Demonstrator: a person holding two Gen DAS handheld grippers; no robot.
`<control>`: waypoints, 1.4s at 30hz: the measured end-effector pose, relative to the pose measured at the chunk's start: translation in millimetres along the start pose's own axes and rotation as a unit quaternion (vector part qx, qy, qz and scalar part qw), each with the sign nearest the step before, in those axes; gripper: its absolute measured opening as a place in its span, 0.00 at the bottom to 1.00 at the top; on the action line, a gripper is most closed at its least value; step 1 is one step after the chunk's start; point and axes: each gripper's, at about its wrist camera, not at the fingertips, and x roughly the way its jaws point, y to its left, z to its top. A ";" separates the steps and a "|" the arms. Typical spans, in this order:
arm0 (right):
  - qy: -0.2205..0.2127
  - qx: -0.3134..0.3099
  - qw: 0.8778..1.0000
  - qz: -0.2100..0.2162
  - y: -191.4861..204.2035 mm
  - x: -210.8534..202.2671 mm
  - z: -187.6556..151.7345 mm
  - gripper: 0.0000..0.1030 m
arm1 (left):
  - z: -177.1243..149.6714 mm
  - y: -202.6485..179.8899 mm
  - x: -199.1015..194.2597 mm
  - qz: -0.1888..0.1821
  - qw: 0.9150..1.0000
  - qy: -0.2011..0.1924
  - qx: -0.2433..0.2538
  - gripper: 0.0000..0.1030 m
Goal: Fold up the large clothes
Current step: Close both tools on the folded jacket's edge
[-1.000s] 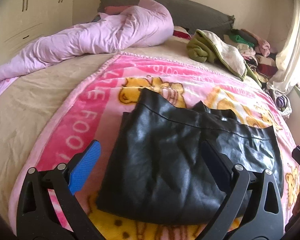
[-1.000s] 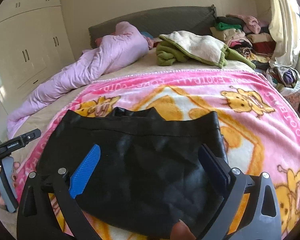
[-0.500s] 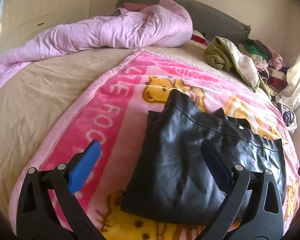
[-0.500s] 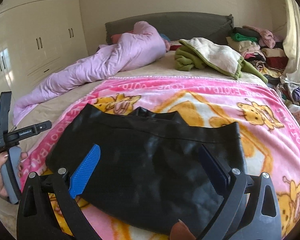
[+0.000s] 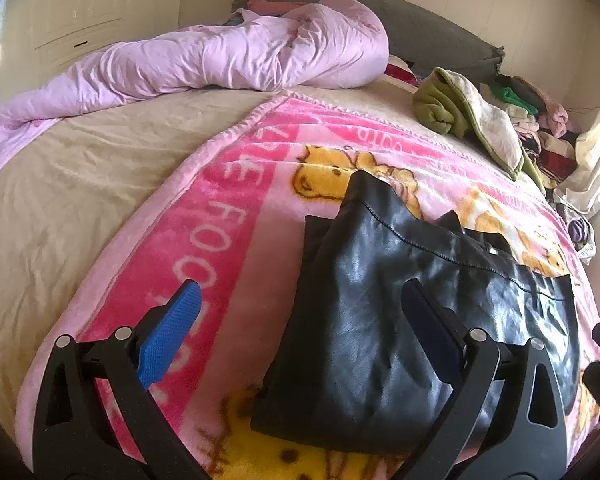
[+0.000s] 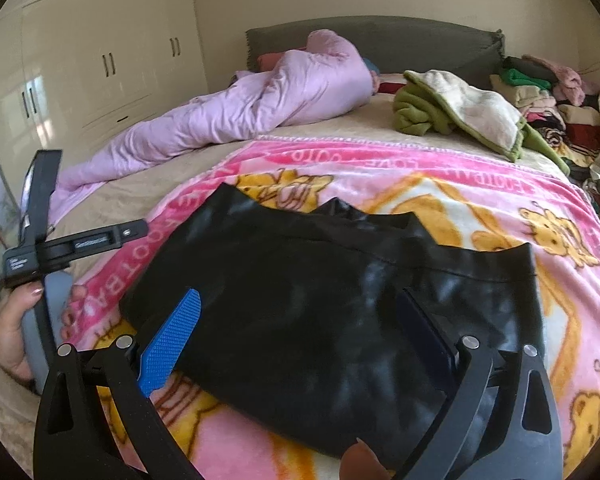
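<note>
The black leather-look garment (image 5: 412,320) lies folded on the pink blanket (image 5: 228,216); limp, slick, likely heavyish, best pinched at a hemmed corner. Left hand-held gripper (image 5: 300,332) and right hand-held gripper (image 6: 300,332) both gape empty

The garment (image 5: 412,320) is glossy black. The blanket (image 5: 220,224) under it is pink with yellow cartoon bears and pale lettering. At 11 o'clock lies a lilac duvet (image 5: 228,60); at 1 o'clock, an olive-and-cream throw (image 6: 460,112). The sheet (image 5: 72,184) is beige, the gripper pads (image 5: 172,332) blue.
</note>
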 end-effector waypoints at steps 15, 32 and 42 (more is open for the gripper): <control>0.075 -0.024 0.996 0.031 12.2 22.2 -45.6 0.11 | -15.2 -16.9 52.7 -0.044 0.996 0.067 0.032 0.65; 0.144 0.013 0.988 0.047 -5.5 60.5 -69.5 0.04 | -22.8 -41.6 50.0 -0.051 0.994 0.054 0.078 0.22; 0.073 0.068 0.995 0.009 -52.4 57.6 14.5 0.04 | -20.9 -35.8 52.7 -0.046 0.994 0.055 0.077 0.35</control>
